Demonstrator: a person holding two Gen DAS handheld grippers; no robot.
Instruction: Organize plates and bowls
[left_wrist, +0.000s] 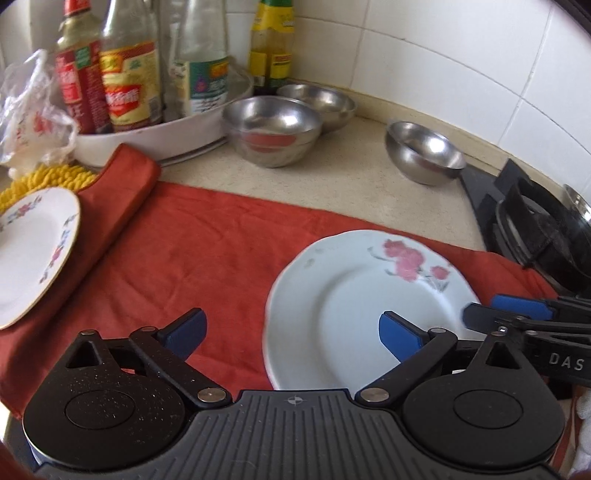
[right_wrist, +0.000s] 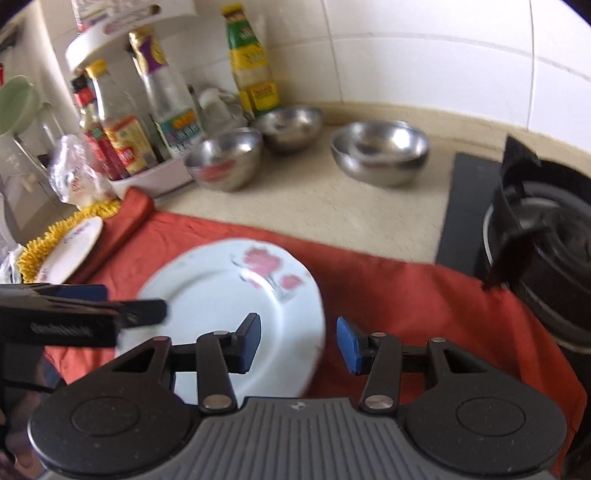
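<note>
Red-flowered plate sits between your right tongs, spread wide at its rim, left tongs released too; next, clench and lift it.

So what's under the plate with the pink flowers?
The plate lies on a red cloth, which shows all around it. Whatever is beneath the plate's middle is covered, so that cannot be seen.

We see 1 plate on the cloth, near side | a 2nd plate far left, on the cloth's fold | 3 bowls behind on the counter — bottles left of them | stove right.
</note>
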